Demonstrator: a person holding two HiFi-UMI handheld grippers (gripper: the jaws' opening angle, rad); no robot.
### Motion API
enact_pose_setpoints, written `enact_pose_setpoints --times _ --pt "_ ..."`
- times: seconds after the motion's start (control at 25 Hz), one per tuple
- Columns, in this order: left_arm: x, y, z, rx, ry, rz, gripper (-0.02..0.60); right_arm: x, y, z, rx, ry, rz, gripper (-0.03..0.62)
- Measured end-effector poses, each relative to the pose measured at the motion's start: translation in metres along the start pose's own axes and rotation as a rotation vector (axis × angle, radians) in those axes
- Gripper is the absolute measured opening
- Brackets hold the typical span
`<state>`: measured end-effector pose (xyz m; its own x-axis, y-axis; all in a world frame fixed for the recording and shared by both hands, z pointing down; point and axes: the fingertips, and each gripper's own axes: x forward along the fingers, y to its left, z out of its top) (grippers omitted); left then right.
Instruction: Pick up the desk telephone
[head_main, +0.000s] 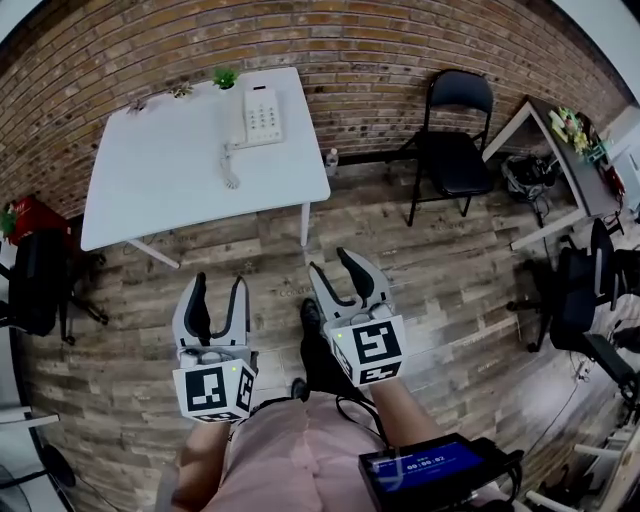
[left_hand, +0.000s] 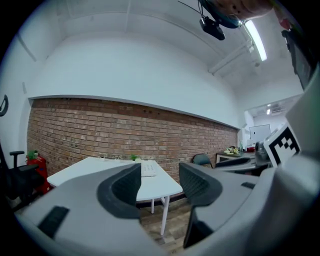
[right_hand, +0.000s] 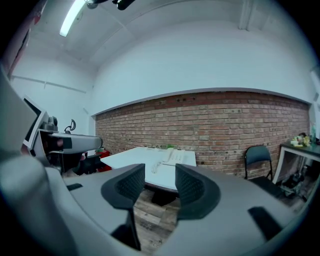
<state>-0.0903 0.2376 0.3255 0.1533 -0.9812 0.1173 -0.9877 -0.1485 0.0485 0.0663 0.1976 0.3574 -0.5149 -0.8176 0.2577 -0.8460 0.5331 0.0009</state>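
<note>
The white desk telephone (head_main: 258, 117) sits near the far right corner of a white table (head_main: 160, 180) by the brick wall, its coiled cord (head_main: 229, 170) trailing toward me. It also shows small and distant in the left gripper view as the telephone (left_hand: 148, 169) and in the right gripper view as the telephone (right_hand: 173, 156). My left gripper (head_main: 217, 291) and right gripper (head_main: 342, 264) hover over the wooden floor, well short of the table. Both stand open with nothing between the jaws, as the left gripper (left_hand: 159, 182) and right gripper (right_hand: 160, 183) views confirm.
A black folding chair (head_main: 452, 140) stands right of the table. A second desk (head_main: 560, 160) with clutter and office chairs (head_main: 585, 290) fill the right side. A dark chair (head_main: 40, 280) and a red object (head_main: 25, 215) sit at the left. Small plants (head_main: 224, 77) line the table's far edge.
</note>
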Motion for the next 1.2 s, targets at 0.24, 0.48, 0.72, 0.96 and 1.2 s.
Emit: enact_pose_setpoints --times 0.24,0.48,0.72,0.96,1.2 --pt "0.072 0.005 -0.015 -0.032 0.069 -0.023 0.251 0.065 -0.039 0.004 0.033 0.015 0.037 0.196" --pt "0.144 0.013 -0.006 -0.026 0.086 -0.017 0.257 0.128 -0.079 0.015 0.053 0.03 0.065 0.196" --pt "0.207 0.027 0.003 -0.038 0.089 -0.004 0.262 0.187 -0.108 0.024 0.055 0.047 0.097 0.196" --pt "0.247 0.035 0.016 -0.037 0.08 0.023 0.262 0.23 -0.125 0.041 0.037 0.038 0.138 0.196" --pt "0.27 0.043 0.032 -0.042 0.057 0.038 0.262 0.26 -0.137 0.068 0.015 -0.001 0.169 0.196"
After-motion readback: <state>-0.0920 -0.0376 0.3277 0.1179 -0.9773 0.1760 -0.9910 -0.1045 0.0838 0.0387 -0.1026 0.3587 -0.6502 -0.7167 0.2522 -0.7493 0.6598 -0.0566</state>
